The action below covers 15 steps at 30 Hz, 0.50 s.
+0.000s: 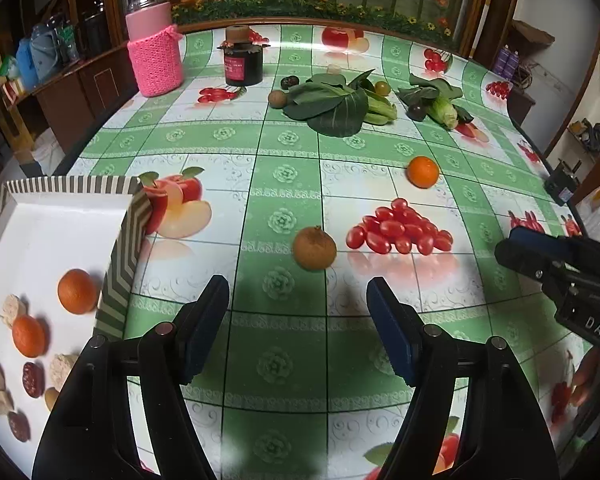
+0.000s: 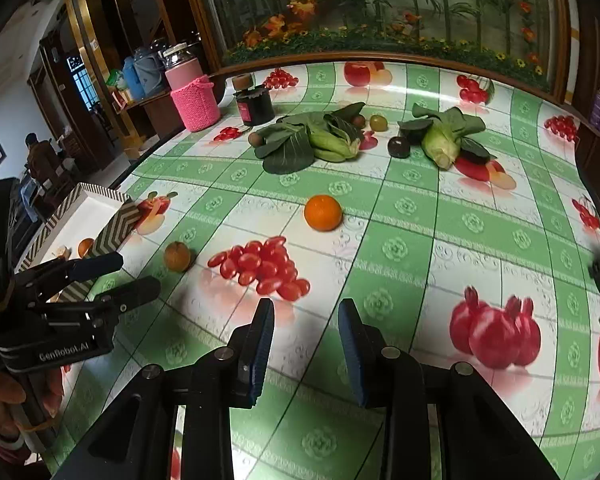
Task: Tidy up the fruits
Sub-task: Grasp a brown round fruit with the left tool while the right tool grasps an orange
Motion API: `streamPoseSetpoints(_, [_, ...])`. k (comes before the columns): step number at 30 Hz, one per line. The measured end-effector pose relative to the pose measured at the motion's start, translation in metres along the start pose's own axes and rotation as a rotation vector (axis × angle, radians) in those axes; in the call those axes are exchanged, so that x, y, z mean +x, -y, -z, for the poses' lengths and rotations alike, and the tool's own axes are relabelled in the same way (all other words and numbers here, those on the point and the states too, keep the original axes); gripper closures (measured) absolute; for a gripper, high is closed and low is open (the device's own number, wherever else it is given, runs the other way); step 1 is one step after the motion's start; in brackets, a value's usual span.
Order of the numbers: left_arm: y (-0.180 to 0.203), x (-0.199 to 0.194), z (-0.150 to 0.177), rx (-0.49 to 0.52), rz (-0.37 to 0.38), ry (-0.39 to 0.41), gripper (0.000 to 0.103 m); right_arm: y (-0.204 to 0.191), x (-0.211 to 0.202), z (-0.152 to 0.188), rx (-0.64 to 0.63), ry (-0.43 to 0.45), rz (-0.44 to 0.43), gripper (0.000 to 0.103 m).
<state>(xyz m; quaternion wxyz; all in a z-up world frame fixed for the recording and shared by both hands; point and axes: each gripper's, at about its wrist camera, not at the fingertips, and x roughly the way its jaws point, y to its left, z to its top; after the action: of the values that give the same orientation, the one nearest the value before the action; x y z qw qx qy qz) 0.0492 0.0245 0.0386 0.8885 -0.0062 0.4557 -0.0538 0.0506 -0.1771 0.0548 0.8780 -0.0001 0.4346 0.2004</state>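
My left gripper (image 1: 298,304) is open and empty above the tablecloth, just short of a brown round fruit (image 1: 314,248), which also shows in the right wrist view (image 2: 177,256). An orange (image 1: 423,172) lies farther back, also seen in the right wrist view (image 2: 323,213). A white box with striped walls (image 1: 124,248) at the left holds two oranges (image 1: 77,291), red dates (image 1: 33,379) and pale chunks. My right gripper (image 2: 306,320) is open and empty over the table. It appears at the right edge of the left wrist view (image 1: 540,256). Small dark and green fruits (image 2: 398,147) lie among the greens.
Leafy greens (image 1: 336,104) and a second bunch (image 1: 440,104) lie at the back. A pink knitted bottle (image 1: 154,44) and a dark jar (image 1: 244,60) stand at the back left. The cherry tomatoes and other fruit pictures are printed on the tablecloth (image 1: 284,152).
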Motion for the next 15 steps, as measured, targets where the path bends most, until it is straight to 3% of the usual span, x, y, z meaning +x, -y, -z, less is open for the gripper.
streamPoseSetpoints(15, [0.003,0.009,-0.003,0.021,-0.041,0.016,0.031,0.0,0.029,-0.026,-0.024,-0.003,0.009,0.07])
